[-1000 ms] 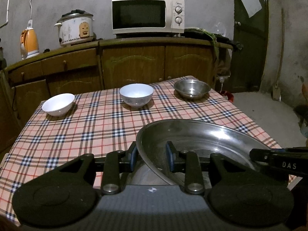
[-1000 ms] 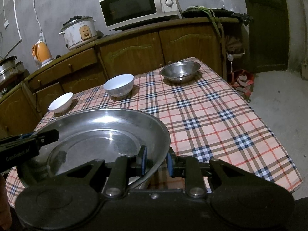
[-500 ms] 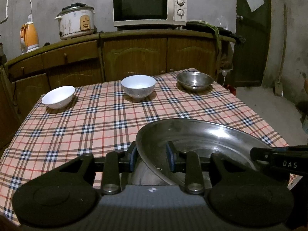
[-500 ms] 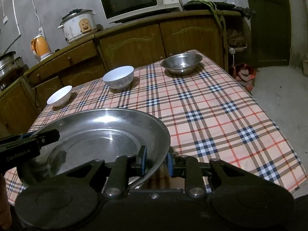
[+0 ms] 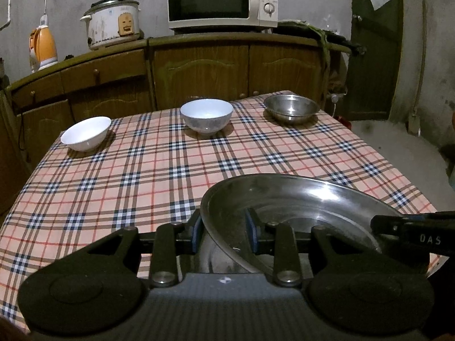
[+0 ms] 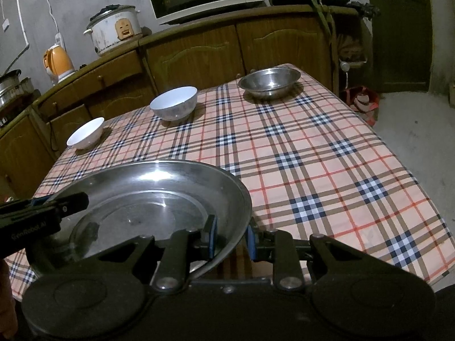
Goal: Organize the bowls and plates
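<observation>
I am looking into a home kitchen. A white microwave (image 5: 221, 1) sits on a long wooden cabinet counter (image 5: 199, 65) against a bare grey wall, with a worn rice cooker (image 5: 112, 22) to its left and an orange electric kettle (image 5: 42, 47) further left. In front of the counter stands a table under a plaid cloth (image 5: 159, 170); right of the counter is a dark door (image 5: 375, 45).

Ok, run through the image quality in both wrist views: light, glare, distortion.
Left wrist view: dim room light, a bright glare streak on the steel plate, the cabinet top bowed by the fisheye, black vignette in the corners. Right wrist view: the same dimness, glare on the plate's far rim, soft shadows beside the white bowls, the tablecloth lines curving outward.
</observation>
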`<state>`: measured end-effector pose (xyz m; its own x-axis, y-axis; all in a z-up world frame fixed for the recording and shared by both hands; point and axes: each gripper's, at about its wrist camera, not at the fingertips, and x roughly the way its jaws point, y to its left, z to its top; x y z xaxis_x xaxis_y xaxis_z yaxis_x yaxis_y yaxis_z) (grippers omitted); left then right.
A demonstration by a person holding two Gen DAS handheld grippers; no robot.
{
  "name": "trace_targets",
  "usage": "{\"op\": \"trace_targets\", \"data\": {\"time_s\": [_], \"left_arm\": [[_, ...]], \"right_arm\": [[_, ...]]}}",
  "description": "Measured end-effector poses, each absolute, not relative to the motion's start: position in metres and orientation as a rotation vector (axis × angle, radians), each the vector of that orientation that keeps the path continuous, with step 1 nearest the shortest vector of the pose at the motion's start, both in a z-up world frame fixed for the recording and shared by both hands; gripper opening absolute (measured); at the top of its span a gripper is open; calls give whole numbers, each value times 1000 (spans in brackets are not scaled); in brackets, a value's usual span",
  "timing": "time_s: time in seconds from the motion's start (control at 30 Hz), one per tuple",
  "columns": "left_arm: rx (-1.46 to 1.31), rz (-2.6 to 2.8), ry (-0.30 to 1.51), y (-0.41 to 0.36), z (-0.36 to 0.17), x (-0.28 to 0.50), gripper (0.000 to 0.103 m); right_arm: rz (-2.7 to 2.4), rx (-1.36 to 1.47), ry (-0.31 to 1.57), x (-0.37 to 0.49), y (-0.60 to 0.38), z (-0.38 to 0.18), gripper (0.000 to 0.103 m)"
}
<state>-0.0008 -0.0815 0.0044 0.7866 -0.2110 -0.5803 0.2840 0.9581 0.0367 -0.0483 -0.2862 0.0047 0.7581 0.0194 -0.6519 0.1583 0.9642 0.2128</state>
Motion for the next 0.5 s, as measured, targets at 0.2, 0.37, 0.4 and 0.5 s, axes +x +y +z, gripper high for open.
{"op": "trace_targets", "data": {"time_s": [0.2, 0.37, 0.4, 0.5], "left_arm": [[133, -265, 630, -81, -2, 1, 31], [150, -264, 660, -80, -12, 2, 31], [152, -264, 667, -79, -13, 2, 31], [160, -263, 681, -79, -17, 3, 31]], "right_arm": [[-75, 262, 726, -46, -285, -1, 28], [-72, 255, 738, -45, -285, -6, 28], [-71, 256, 740, -44, -286, -7, 28], [-68, 256, 748, -43, -286, -10, 28]]}}
